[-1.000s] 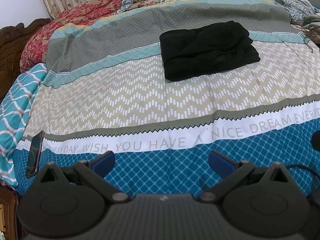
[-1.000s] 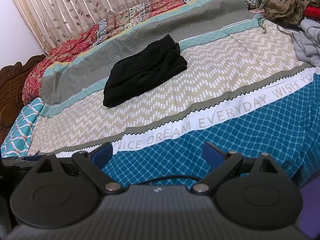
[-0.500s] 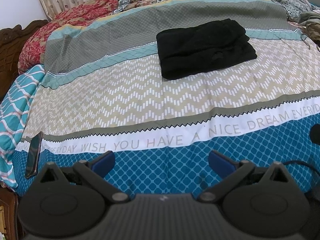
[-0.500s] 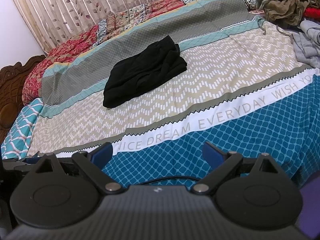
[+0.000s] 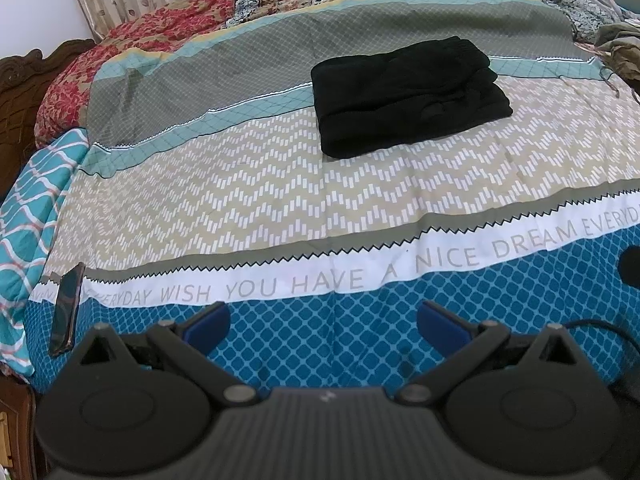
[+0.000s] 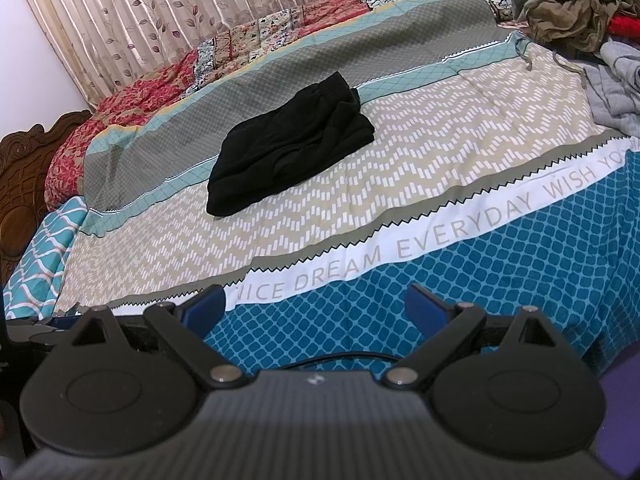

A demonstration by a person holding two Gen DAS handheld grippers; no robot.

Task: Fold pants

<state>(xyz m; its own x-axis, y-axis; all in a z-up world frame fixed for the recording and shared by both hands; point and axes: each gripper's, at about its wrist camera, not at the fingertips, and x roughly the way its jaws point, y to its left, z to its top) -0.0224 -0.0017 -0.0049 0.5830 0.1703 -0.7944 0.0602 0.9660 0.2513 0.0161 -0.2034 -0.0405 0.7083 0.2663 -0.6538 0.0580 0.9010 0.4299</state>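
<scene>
Left gripper: my left gripper (image 5: 323, 322) hangs over the blue diamond-patterned edge of the bedspread, its blue fingers (image 5: 208, 322) spread wide apart with nothing between them.
Right gripper: my right gripper (image 6: 316, 308) sits over the same blue band, fingers (image 6: 426, 312) released and wide, nothing held.
Pants: the black pants (image 5: 408, 94) lie folded into a thick rectangular bundle, well apart from both grippers, resting across the teal stripe and the beige zigzag band; from my right wrist the pants (image 6: 288, 144) sit to the left of centre.
Bedspread: the bedspread (image 5: 240, 200) covers the bed in bands, grey at the far side, then teal, beige zigzag, a white strip printed "WISH YOU HAVE A NICE DREAM EVERYDAY", and blue diamonds nearest me.
Phone: a dark phone (image 5: 66, 308) lies at the left edge of the bedspread, across the white strip, well to the left of my left gripper.
Quilt: a red floral quilt (image 5: 168, 28) is bunched along the far side of the bed, beyond the grey band.
Headboard: a carved brown wooden headboard (image 6: 24, 184) stands at the left end of the bed.
Curtain: a pleated beige curtain (image 6: 160, 12) with a leaf print hangs behind the bed.
Clothes pile: a heap of loose clothes (image 6: 572, 8), olive, red and grey, sits at the far right corner of the bed.
Cable: a black cable (image 6: 340, 358) curves just above my right gripper's body.
</scene>
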